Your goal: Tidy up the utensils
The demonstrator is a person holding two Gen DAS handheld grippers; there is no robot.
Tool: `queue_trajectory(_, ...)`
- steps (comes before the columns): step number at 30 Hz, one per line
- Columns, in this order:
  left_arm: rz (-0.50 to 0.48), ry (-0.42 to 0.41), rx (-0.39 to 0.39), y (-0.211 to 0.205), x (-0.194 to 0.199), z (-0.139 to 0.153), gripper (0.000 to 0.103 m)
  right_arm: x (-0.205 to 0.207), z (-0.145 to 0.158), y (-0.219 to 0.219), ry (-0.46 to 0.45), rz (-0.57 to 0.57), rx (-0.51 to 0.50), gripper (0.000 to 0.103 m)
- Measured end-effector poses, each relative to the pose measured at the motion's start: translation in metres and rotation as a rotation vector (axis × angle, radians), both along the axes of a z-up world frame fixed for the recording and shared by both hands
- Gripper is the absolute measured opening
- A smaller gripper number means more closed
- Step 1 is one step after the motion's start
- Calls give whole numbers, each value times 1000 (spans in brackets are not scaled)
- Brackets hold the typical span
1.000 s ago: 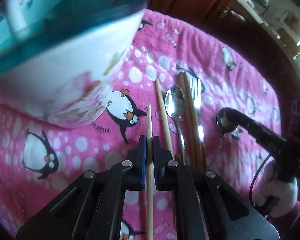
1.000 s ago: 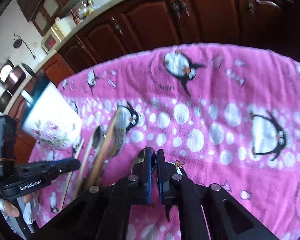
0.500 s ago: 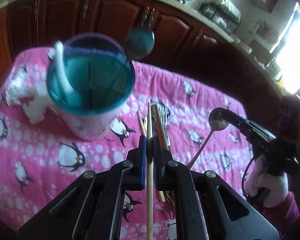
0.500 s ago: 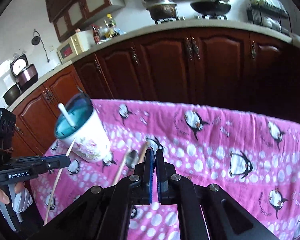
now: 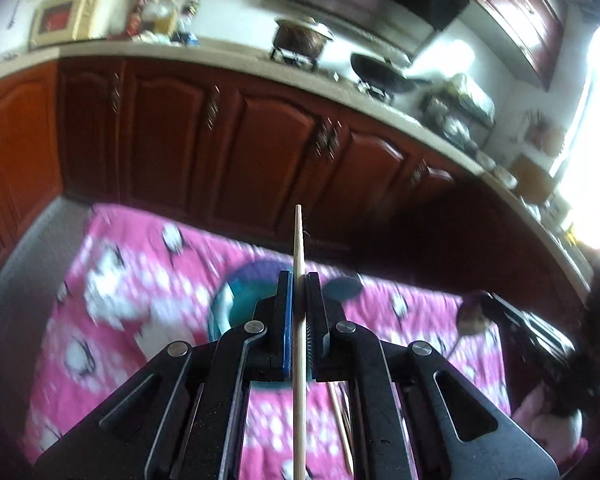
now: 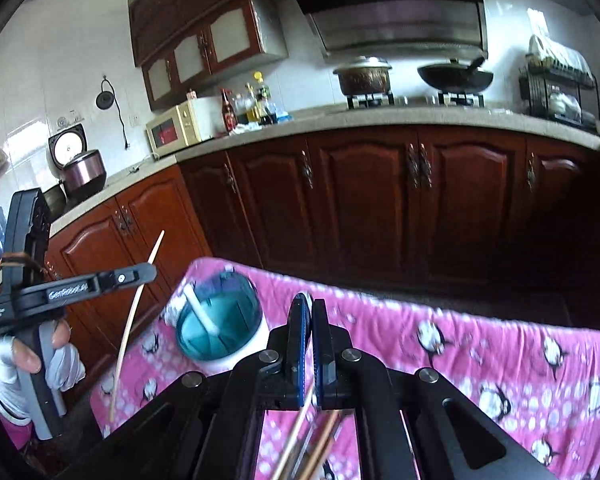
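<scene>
Above the cup, chopstick clamped upright in left tool

1. The black left gripper, its jaws clamped, holds a thin pale wooden chopstick pointing forward.
2. Below it stands a blurred teal-rimmed cup on a pink penguin-print cloth.
3. At right, the black right gripper carries a metal spoon.

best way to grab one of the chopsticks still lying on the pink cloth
Take a loose chopstick near the middle of its thin shaft, coming from above with the tool fingers straddling it crosswise. It lies flat on the cloth, bunched tightly against other utensils, so pick the outermost. Both tools are already full: the left tool pinches a chopstick; the right tool holds a spoon.
</scene>
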State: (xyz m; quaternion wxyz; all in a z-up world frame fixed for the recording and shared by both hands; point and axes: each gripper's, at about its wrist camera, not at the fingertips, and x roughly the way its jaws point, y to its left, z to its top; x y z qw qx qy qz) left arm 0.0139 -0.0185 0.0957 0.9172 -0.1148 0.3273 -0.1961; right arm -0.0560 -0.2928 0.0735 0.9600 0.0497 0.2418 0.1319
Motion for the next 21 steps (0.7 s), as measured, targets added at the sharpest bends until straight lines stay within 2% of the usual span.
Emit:
queue_trajectory(5,53,-62,0,9,30,9,5,15,16,23,-42,-34,-31,2)
queue_trajectory(11,89,-134,5,9,58,12,5,39,20,56,-89,-55,-128,2)
queue_trajectory(21,140,-255,33,2,80,-16,5,55,2,102,-153,-70,-281,2)
